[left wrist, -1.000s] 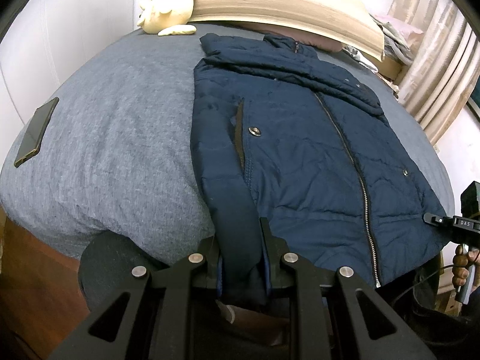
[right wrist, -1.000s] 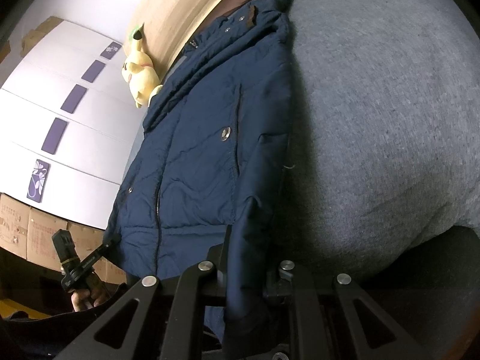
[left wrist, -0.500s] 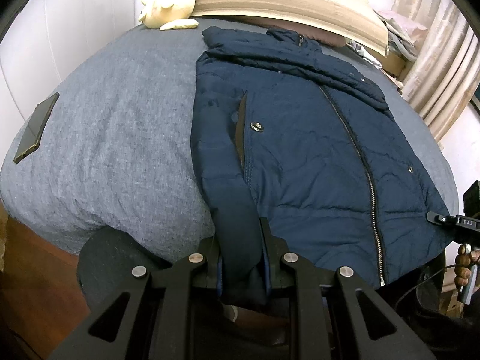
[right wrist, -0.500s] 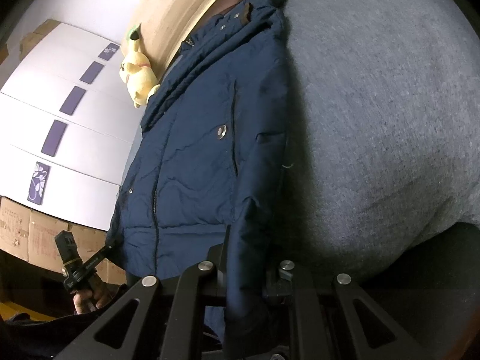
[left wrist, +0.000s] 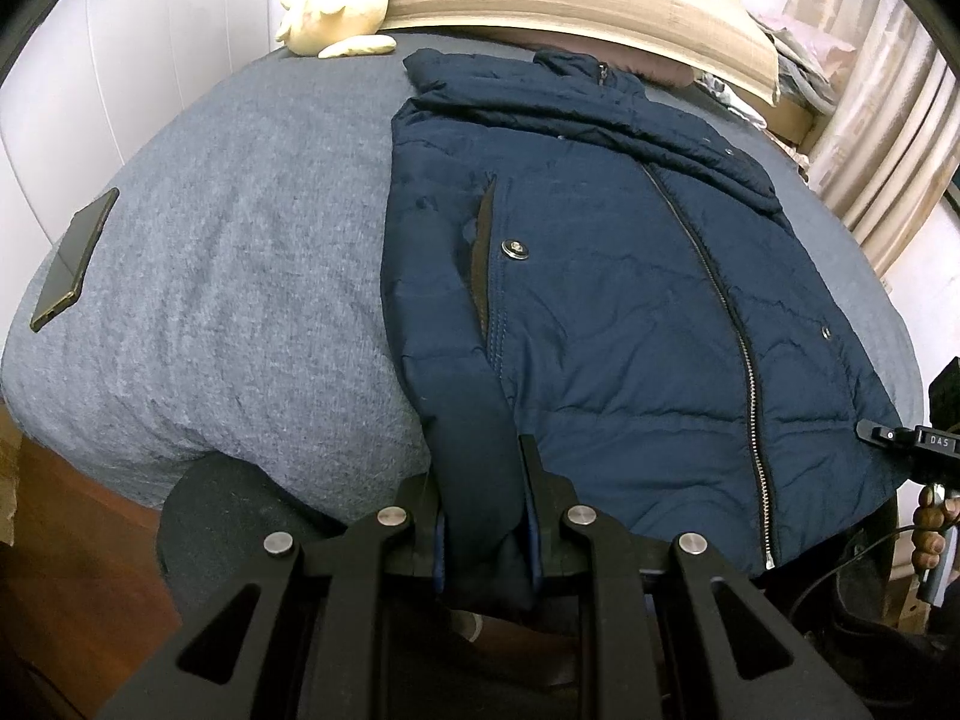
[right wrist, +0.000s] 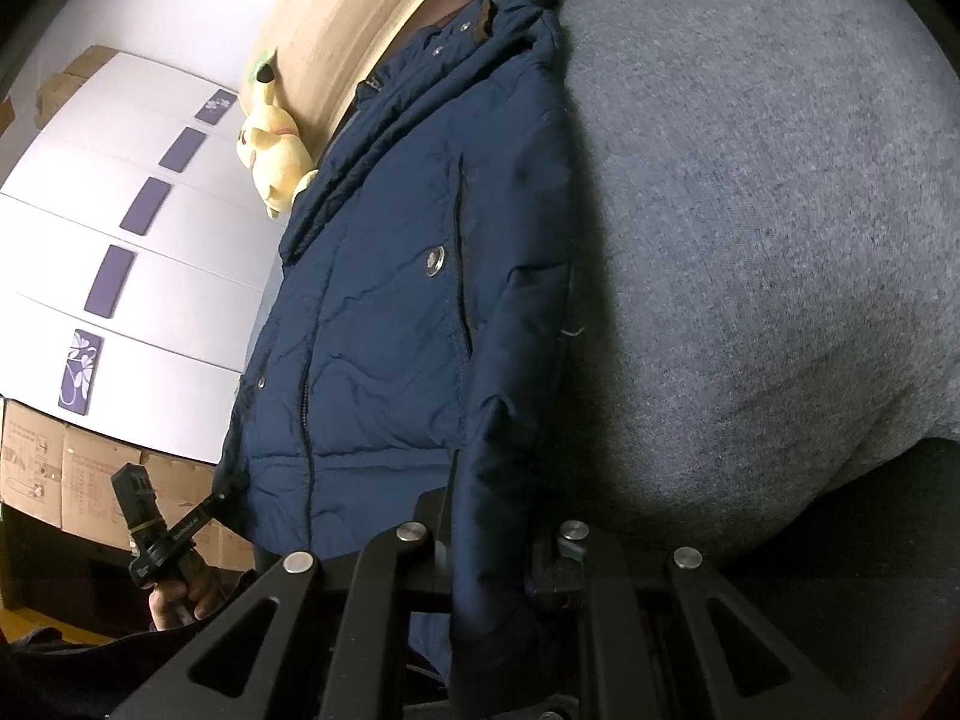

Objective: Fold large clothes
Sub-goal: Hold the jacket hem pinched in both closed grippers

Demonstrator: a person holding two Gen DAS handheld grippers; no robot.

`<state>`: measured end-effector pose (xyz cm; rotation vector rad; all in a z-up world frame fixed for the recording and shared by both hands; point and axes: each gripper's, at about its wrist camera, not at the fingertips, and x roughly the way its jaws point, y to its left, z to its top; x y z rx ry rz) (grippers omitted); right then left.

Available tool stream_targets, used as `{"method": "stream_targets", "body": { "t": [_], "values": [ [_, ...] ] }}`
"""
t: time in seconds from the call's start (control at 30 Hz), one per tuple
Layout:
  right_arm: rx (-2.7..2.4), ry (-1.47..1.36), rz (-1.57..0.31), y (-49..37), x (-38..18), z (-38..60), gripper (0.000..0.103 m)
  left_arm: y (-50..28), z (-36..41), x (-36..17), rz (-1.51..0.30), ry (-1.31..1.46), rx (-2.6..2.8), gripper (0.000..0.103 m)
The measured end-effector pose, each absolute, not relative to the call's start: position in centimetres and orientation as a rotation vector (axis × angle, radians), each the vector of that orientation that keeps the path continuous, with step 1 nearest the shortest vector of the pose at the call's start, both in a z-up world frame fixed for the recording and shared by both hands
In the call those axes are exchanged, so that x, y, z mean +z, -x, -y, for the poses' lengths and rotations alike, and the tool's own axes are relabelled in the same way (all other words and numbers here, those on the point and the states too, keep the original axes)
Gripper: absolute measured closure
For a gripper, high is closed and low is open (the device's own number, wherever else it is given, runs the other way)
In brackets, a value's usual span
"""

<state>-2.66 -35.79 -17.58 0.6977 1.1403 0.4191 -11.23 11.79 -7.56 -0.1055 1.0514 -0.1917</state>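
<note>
The letters "DAS" stand in white on the black body of the right gripper (left wrist: 927,441), seen at the right edge of the left wrist view. White lettering also runs along the left gripper (right wrist: 180,531) in the right wrist view, and printing marks the cardboard boxes (right wrist: 36,468) behind it; both are too small to read.

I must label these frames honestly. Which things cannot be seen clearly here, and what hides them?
- Sleeve cuffs: in both wrist views, each sleeve end of the jacket disappears between the fingers of the left gripper and the right gripper.
- Jacket back: hidden against the bed.
- Plush toy: its head is cut off by the top edge of the left view.
- Phone: its screen is too oblique to read.
</note>
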Motion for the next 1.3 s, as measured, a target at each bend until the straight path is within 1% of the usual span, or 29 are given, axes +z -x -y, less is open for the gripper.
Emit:
{"method": "stream_targets", "body": {
  "t": [1.3],
  "values": [
    [0.468,-0.670,-1.088,3.2,-16.2,36.2,0.090,13.1,-11.6,-5.3,-1.001,0.177,-0.204,0.084]
  ]
}}
